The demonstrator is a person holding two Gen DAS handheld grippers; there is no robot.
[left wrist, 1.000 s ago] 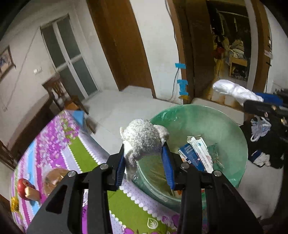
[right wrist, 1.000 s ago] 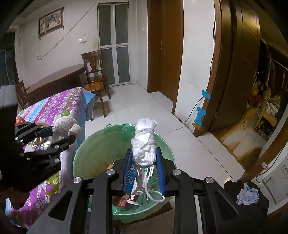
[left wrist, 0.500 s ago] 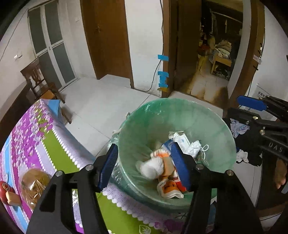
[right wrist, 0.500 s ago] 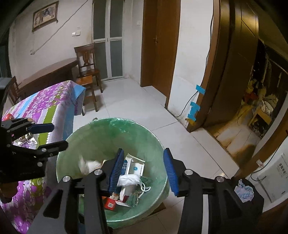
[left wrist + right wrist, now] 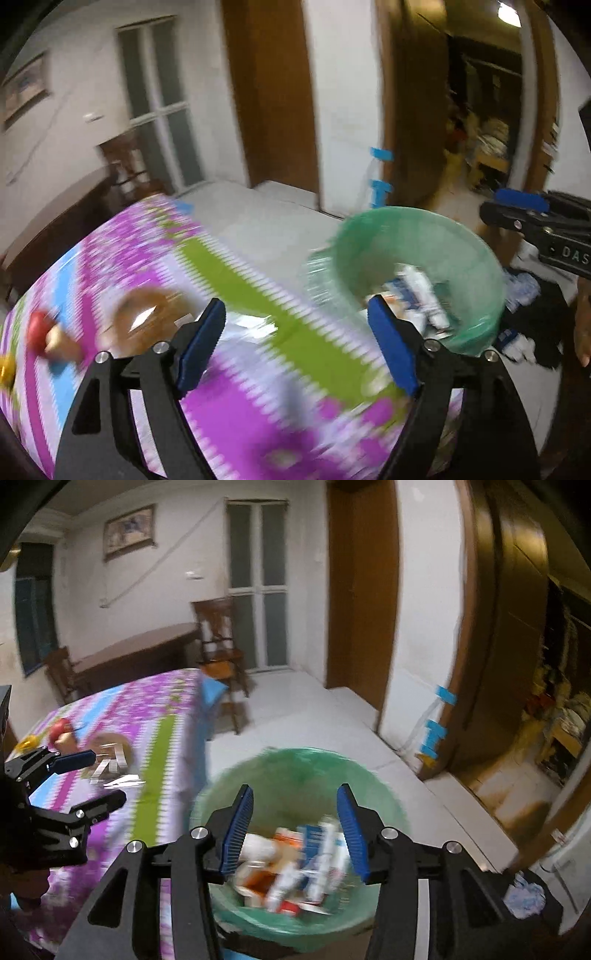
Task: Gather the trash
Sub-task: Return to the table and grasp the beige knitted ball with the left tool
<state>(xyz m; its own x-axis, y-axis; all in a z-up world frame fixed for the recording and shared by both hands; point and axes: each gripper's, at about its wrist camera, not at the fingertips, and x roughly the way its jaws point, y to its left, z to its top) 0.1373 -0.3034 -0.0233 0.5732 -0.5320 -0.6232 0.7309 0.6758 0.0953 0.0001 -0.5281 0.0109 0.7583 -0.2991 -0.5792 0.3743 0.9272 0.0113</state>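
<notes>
Remaining trash: thin white paper scraps [image 5: 112, 771] on the surface [image 5: 162, 716], light and limp, so pinch yours by an edge; left gripper [image 5: 295, 349] and right gripper [image 5: 293, 829], jaws just opened, hold nothing beside the bin [image 5: 295, 764].

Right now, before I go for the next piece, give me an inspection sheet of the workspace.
Surface: table under a purple, green and blue floral cloth.
Job's things: green-lined trash bin beside the table, holding cartons and wrappers; white paper scraps lie on the cloth.
Clutter: a red-and-tan object and a brown round item, too blurred to name.
Grippers: left hand-held gripper open and empty, over the cloth; right hand-held gripper open and empty, over the bin; both jaws have just been opening.
Cables: a cord runs down the wall by the blue tape.
Surroundings: wooden chair, doors, tiled floor, dark clothes on the floor.
</notes>
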